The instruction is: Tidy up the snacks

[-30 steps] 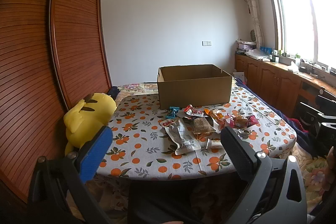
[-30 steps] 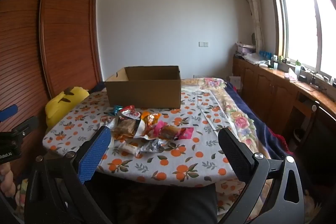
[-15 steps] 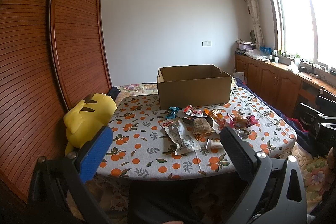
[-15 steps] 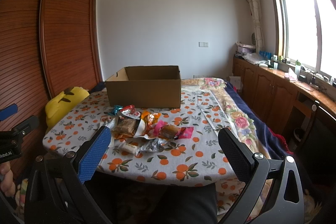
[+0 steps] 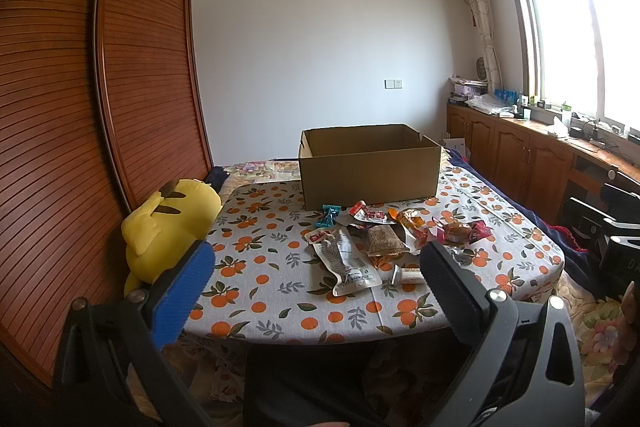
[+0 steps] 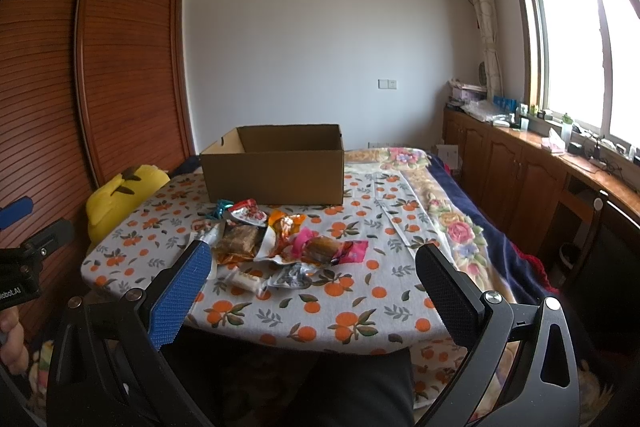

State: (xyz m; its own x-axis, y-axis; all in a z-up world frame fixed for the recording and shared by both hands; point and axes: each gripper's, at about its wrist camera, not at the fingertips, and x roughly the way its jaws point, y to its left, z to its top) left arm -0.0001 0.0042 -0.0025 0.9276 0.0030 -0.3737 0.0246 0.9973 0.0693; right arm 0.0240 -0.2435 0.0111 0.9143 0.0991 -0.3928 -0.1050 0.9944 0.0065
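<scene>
Left wrist view: snacks lie heaped mid-tabletop, just before the box at the far edge. Our left gripper and right gripper hover short of the near edge, jaws spread, empty. We should pick outer packets singly.

The wide-open left claw is hovering short of an orange-patterned worktop, where crinkly snack packets are lying before an open brown cardboard box.
</scene>
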